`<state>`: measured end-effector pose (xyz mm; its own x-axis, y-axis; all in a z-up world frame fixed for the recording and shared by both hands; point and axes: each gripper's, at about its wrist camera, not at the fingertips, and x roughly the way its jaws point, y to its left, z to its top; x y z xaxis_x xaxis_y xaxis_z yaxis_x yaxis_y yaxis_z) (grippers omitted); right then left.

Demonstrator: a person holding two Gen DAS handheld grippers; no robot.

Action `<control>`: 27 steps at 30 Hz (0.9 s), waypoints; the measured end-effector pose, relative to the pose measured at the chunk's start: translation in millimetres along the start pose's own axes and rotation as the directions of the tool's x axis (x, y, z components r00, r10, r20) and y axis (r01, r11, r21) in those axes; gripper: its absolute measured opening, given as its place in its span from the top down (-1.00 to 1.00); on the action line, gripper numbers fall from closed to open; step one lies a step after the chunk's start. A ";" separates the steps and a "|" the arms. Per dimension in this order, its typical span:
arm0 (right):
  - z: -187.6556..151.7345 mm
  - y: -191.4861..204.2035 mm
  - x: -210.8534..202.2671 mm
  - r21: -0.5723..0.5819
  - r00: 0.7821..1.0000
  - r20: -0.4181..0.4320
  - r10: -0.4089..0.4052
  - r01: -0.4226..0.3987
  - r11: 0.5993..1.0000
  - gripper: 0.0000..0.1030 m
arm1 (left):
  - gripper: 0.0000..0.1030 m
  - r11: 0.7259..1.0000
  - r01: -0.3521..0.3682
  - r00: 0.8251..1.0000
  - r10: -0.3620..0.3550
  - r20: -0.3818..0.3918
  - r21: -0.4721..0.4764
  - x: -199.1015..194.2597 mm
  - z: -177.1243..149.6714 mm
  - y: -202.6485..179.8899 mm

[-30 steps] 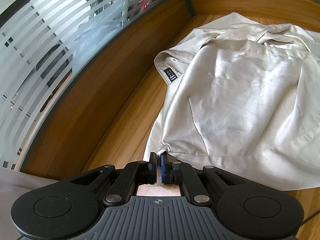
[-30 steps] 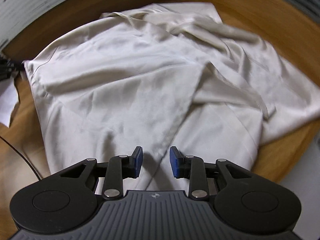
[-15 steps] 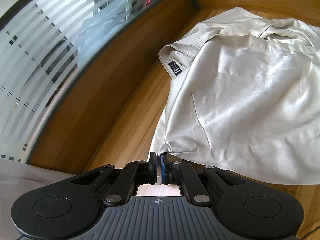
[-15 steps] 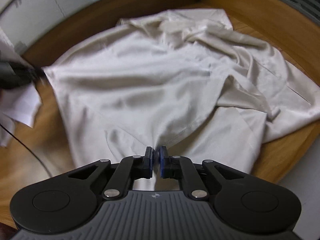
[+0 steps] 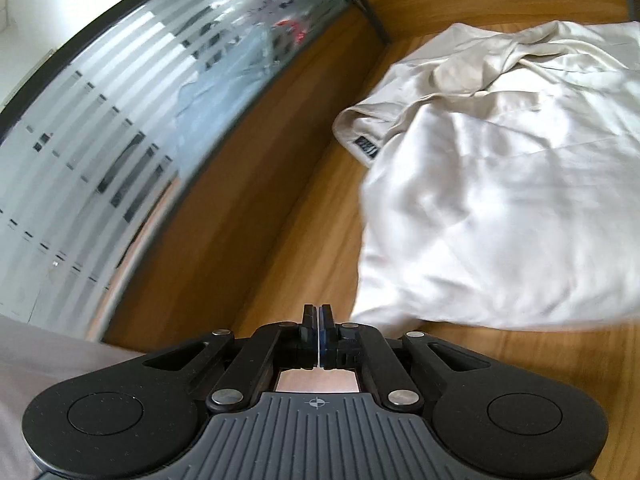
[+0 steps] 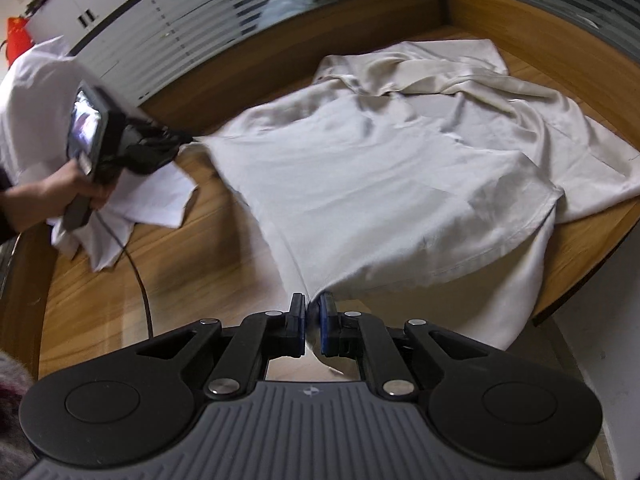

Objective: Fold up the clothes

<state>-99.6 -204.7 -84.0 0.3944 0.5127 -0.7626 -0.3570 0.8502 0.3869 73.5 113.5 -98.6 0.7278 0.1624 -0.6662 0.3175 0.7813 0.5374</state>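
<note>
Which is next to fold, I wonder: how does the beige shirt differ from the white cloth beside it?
The beige shirt is spread wide, pinched by the left gripper and right gripper; the white cloth looks smaller, bunched, in neither. The shirt looks glossy beige; the cloth plain white. Both lie on the wooden table.

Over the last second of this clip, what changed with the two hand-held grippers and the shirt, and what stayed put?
The right hand-held gripper, open over the shirt a second ago, closed on its near hem and lifted it, so the cloth now rises in a peak to the jaws. The left hand-held gripper stayed clamped on the shirt's corner, pulling it sideways. The collar end still lies crumpled on the wooden table, and the white cloth has not moved.
</note>
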 end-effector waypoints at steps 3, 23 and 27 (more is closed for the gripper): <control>-14.0 22.2 1.2 -0.013 0.999 -0.016 0.036 -0.036 0.999 0.85 | 0.96 0.999 0.005 0.999 -0.006 -0.031 -0.044 0.4 -8.8 14.8; -48.6 48.4 10.9 0.057 0.997 -0.059 -0.043 0.046 0.997 0.85 | 0.40 0.973 0.174 0.985 -0.169 -0.043 0.151 30.6 -25.1 -42.4; -52.0 48.0 12.6 0.075 0.996 -0.051 -0.073 0.077 0.994 0.85 | 0.88 0.984 0.127 0.992 -0.126 -0.016 0.123 34.2 -20.1 -36.4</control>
<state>-155.8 -163.7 -101.9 0.3757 0.4423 -0.8144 -0.2613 0.8937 0.3648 74.6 102.7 -151.3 0.6721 0.0728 -0.7369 0.4798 0.7152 0.5082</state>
